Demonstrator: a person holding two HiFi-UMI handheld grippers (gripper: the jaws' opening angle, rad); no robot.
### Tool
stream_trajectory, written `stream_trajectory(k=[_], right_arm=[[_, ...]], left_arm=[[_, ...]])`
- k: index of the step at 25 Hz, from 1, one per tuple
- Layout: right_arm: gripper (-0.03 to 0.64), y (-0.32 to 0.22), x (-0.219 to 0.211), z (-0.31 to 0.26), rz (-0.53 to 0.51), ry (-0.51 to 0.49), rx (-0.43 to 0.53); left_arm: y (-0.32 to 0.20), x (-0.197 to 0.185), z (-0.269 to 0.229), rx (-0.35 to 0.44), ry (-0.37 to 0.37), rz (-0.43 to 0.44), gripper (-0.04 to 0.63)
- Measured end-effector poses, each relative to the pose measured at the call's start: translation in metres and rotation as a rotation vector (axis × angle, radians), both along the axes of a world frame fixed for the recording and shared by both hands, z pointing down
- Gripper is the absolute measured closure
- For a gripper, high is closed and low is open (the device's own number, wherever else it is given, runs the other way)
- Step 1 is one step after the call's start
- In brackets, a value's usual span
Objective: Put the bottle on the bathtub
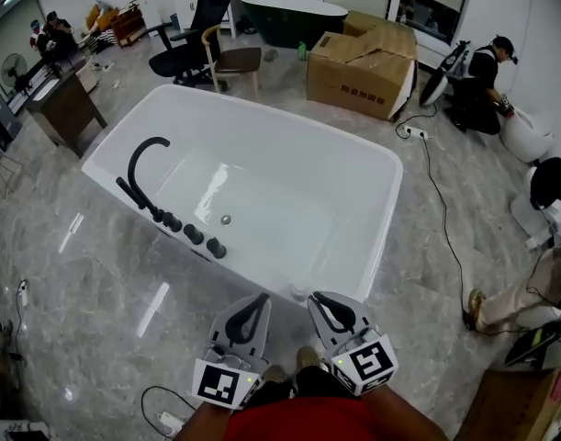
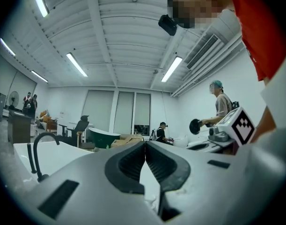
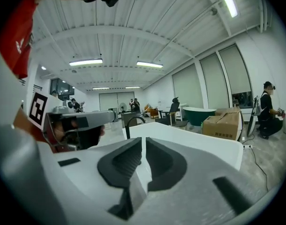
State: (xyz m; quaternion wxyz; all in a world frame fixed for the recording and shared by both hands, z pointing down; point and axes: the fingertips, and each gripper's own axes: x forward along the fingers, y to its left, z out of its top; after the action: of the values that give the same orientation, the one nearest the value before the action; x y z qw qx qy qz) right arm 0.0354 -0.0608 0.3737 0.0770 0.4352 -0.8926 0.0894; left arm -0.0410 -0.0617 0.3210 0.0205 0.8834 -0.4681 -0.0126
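Note:
A white bathtub (image 1: 271, 205) fills the middle of the head view, with a black arched faucet (image 1: 142, 159) and black knobs (image 1: 193, 234) on its left rim. My left gripper (image 1: 261, 299) and right gripper (image 1: 316, 298) are held side by side close to my body, just short of the tub's near corner. Both are shut with nothing between the jaws. The left gripper (image 2: 145, 144) looks out over the tub (image 2: 54, 156) and faucet (image 2: 37, 151). The right gripper (image 3: 143, 139) faces the tub's rim (image 3: 194, 142). No bottle shows in either gripper.
Beyond the tub stand a cardboard box (image 1: 363, 58), a dark green tub (image 1: 289, 15), an office chair (image 1: 193, 30), a wooden chair (image 1: 232, 61) and a small green item (image 1: 302, 51). A desk (image 1: 67, 104) is at left. A person (image 1: 482, 85) crouches at right; a cable (image 1: 441, 209) crosses the floor.

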Motion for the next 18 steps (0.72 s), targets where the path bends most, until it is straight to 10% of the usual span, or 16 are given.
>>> stream_trajectory(k=[18], right_arm=[[0.612, 0.013, 0.007, -0.04, 0.001, -0.031, 0.075]], left_arm=[[0.014, 0.022, -0.031, 0.03, -0.008, 0.081, 0.584]])
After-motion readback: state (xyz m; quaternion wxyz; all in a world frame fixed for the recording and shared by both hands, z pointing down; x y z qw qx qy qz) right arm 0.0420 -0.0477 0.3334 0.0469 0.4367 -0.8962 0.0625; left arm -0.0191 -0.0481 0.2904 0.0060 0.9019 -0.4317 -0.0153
